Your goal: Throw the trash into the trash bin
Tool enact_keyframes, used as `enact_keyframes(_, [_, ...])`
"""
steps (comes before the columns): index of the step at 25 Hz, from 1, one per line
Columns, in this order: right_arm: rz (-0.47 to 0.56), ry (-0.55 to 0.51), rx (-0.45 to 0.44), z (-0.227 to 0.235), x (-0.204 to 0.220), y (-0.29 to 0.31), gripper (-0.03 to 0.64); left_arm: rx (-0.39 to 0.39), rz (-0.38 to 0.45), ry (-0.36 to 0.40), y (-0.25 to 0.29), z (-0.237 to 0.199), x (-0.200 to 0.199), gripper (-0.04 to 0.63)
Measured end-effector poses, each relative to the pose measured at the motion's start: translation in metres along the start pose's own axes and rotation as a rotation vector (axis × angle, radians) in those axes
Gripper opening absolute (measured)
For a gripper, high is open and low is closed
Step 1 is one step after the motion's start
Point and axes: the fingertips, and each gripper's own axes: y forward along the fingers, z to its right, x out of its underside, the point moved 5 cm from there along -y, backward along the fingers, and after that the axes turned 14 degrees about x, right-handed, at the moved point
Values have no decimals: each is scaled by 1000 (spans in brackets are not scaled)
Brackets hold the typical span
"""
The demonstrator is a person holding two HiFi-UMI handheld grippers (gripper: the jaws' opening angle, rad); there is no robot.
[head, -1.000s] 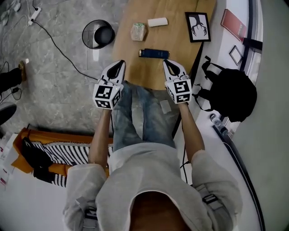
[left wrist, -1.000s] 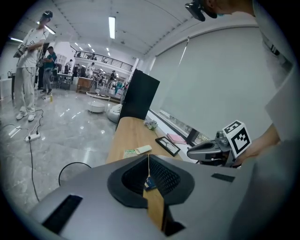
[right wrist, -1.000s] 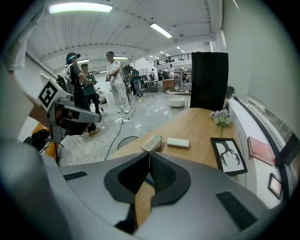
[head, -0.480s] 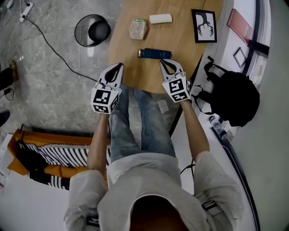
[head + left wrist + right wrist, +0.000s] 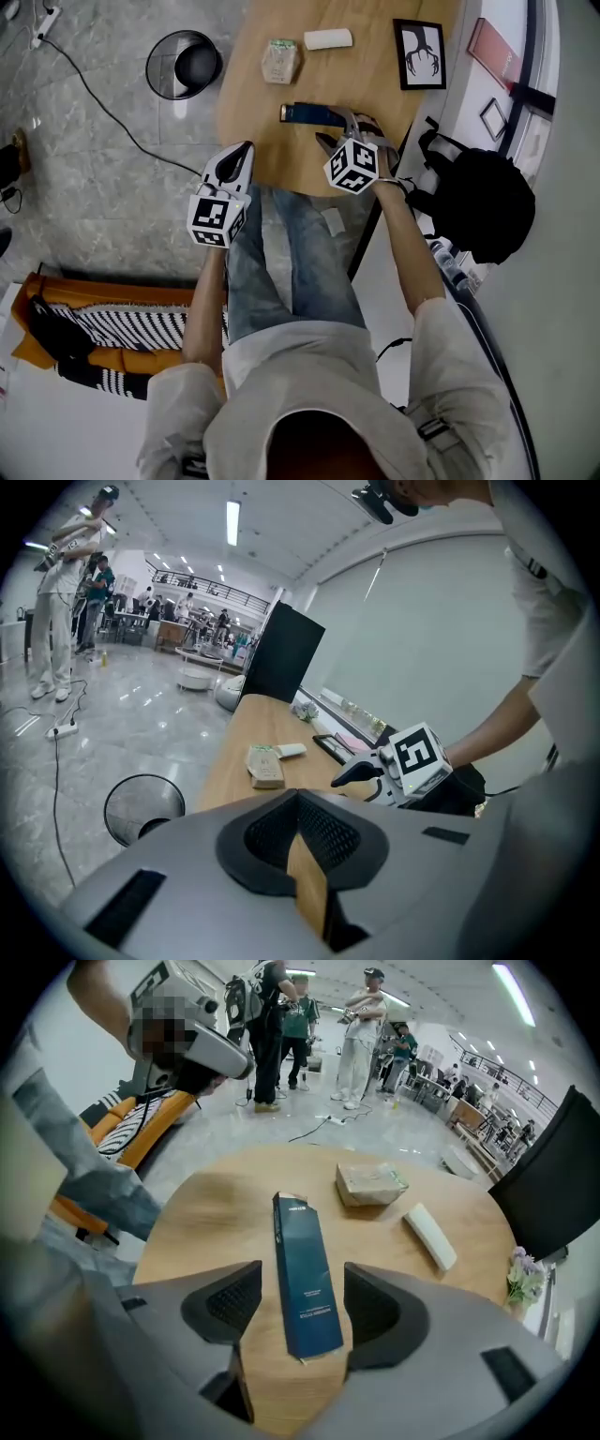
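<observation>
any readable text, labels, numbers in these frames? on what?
Nothing can be read.
Blue box: a few lines of pale print, too small to read.
Packet: green label, blurred.
Framed picture: black figure, no words.
Marker cube: square pattern only, no letters.

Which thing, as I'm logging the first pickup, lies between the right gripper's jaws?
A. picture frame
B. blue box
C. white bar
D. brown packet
B: the right gripper view shows the blue box lying lengthwise between the jaws of the right gripper, which have just been opening and stand clear of its sides.
</observation>
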Motion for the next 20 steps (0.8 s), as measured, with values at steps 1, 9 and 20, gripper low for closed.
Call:
enact_keyframes(1, [-10, -4, -5, 3, 1, 4, 267, 0, 0, 0, 0, 0, 0, 18])
enact_keyframes(9, [-86, -57, -124, 6, 10, 30, 267, -2, -1, -9, -7, -3, 2, 18])
enact_keyframes(20, [-92, 122, -118, 2, 11, 25, 196, 1, 10, -14, -10, -7, -3, 18])
